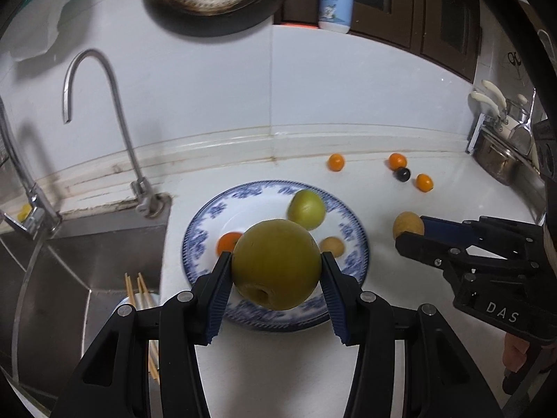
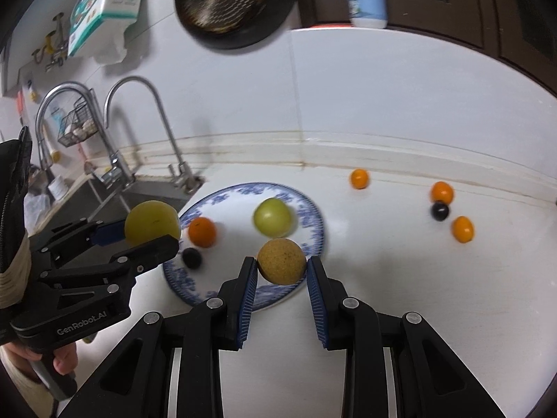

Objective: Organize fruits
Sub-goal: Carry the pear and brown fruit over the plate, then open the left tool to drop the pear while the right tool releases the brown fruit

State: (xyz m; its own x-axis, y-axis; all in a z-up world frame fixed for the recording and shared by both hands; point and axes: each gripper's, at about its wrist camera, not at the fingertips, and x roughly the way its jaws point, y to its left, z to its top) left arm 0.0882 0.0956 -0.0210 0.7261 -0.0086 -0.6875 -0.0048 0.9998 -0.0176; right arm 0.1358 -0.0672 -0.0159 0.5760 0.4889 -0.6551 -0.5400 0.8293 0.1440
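**Two fruits in the air, both headed for the plate**

Two grippers are loaded right now. The left gripper has its jaws clamped on a big green fruit over the blue-patterned plate. The right gripper has a tan fruit between its jaws, near the plate edge. I'd guess the next move is lowering and letting go gently. Small orange fruits wait on the counter.

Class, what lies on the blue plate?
On the plate: a green fruit, an orange, a dark berry. The held fruits hide part of its surface.
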